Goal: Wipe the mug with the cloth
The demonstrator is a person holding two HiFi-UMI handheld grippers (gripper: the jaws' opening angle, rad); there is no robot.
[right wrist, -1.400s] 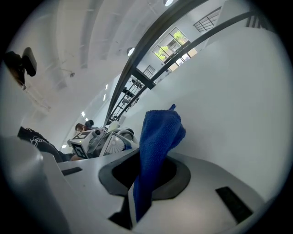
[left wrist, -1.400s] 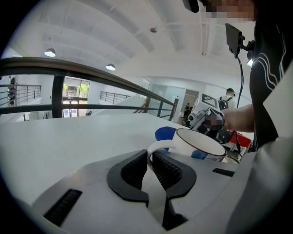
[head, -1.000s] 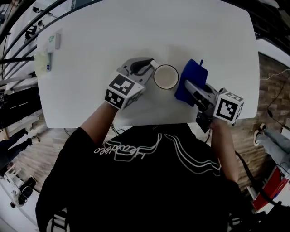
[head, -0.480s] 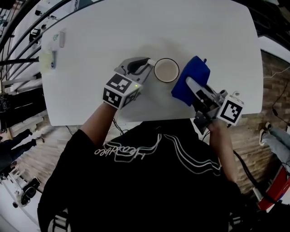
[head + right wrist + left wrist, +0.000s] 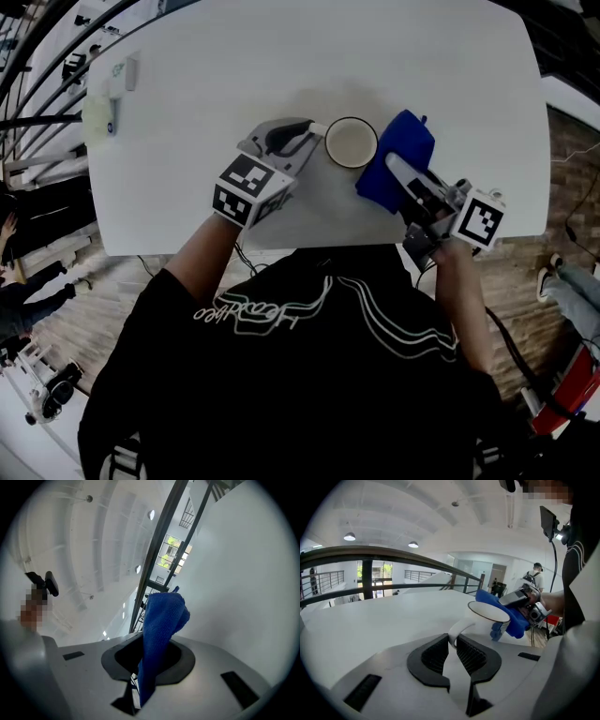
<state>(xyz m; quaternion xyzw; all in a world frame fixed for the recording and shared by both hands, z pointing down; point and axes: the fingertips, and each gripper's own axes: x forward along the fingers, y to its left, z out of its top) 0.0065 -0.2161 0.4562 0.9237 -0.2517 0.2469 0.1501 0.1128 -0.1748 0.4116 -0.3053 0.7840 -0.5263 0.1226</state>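
Observation:
A white mug (image 5: 351,143) with a dark rim stands upright on the white table (image 5: 281,56). My left gripper (image 5: 307,132) is shut on the mug's handle (image 5: 457,630), at the mug's left. A blue cloth (image 5: 397,161) is pressed against the mug's right side. My right gripper (image 5: 398,173) is shut on that cloth, which sticks up between its jaws in the right gripper view, cloth (image 5: 159,630). In the left gripper view the mug (image 5: 488,623) has the blue cloth (image 5: 511,616) wrapped on its far side.
Small items, a pale green pad (image 5: 96,120) and a white tag (image 5: 118,77), lie at the table's far left corner. The table's near edge (image 5: 309,246) runs just behind both grippers. A railing (image 5: 393,557) and other people show in the background.
The mug and both grippers have shifted slightly right and away from me. The right gripper has brought the cloth closer against the mug's right side. Both grips are unchanged.

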